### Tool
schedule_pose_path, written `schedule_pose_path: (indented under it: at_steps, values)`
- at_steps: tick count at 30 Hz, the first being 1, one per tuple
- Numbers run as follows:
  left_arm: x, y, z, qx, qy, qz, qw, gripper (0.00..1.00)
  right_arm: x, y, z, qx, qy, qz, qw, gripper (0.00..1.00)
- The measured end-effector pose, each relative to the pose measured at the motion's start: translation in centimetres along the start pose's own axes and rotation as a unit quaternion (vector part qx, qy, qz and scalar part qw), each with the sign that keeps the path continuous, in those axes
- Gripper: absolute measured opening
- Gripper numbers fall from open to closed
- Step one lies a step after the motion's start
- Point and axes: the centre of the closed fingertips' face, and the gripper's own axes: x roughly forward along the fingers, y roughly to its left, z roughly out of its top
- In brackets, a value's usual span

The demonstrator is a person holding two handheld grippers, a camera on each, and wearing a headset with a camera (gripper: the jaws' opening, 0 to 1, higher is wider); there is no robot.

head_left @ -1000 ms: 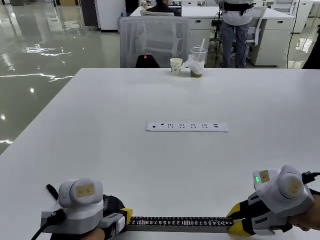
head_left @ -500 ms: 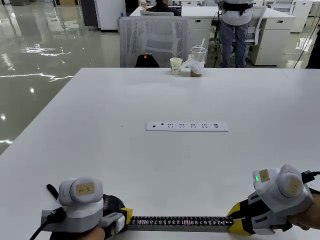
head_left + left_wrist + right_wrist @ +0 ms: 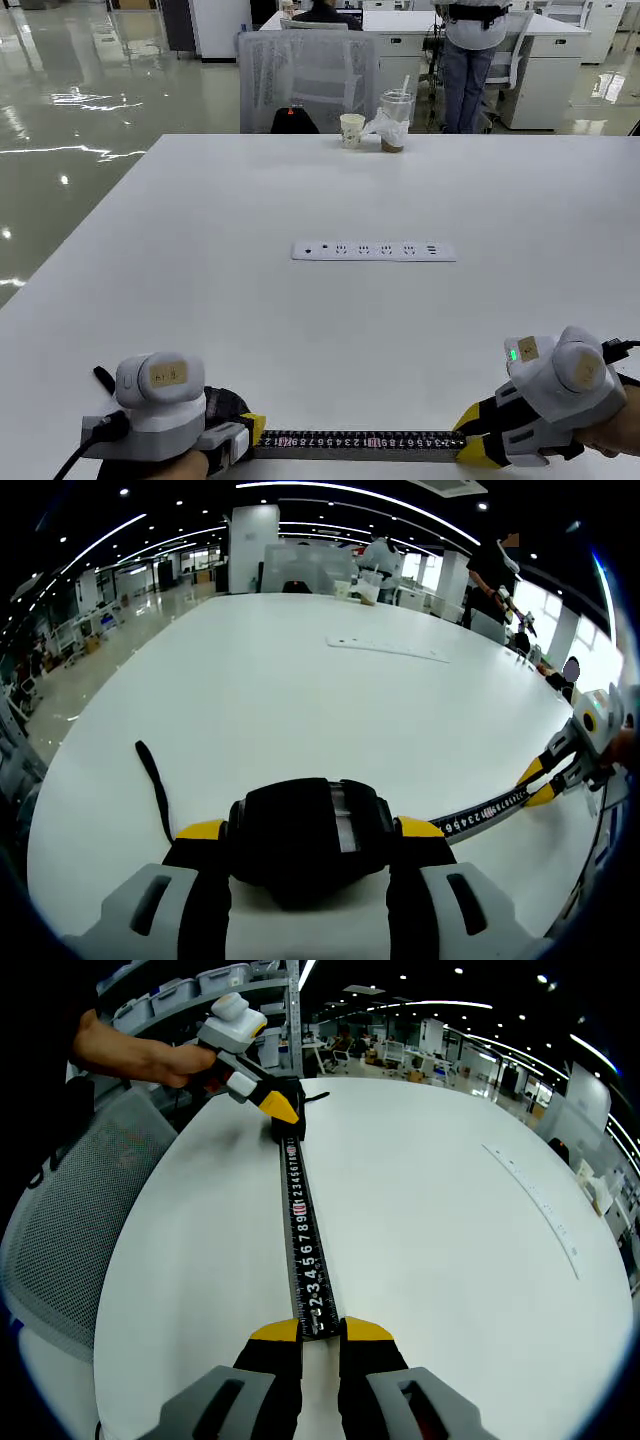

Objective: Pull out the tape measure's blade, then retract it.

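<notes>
Across the white workbench (image 3: 320, 190), low in the head view, the left gripper (image 3: 241, 436) clamps its yellow-tipped jaws around the black tape measure case (image 3: 305, 830). The right gripper (image 3: 320, 1332) pinches the end of the black numbered blade (image 3: 300, 1230), stretched flat between them. The left gripper mostly hides the case in the head view.

Blade (image 3: 303, 1250): printed numerals 2 to 9 legible along scale.

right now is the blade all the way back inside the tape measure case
No, the blade runs stretched out from the case in the left gripper to the right gripper, which pinches its tip.
</notes>
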Motion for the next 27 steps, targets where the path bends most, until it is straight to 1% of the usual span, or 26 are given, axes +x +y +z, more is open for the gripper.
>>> schedule_pose_path:
  at_steps: [11,21,27]
  values:
    - [0.0,0.0,0.1,0.000,0.001,-0.002,1.0000,0.58,0.4,0.0,0.5,-0.002,-0.002,0.003,1.0000,0.09]
    - [0.1,0.1,0.0,-0.001,0.004,-0.004,1.0000,0.57,0.6,0.1,0.8,-0.003,-0.002,0.006,1.0000,0.09]
    - [0.1,0.1,0.0,-0.001,0.004,-0.005,1.0000,0.58,0.9,0.3,1.2,-0.005,-0.002,0.007,1.0000,0.09]
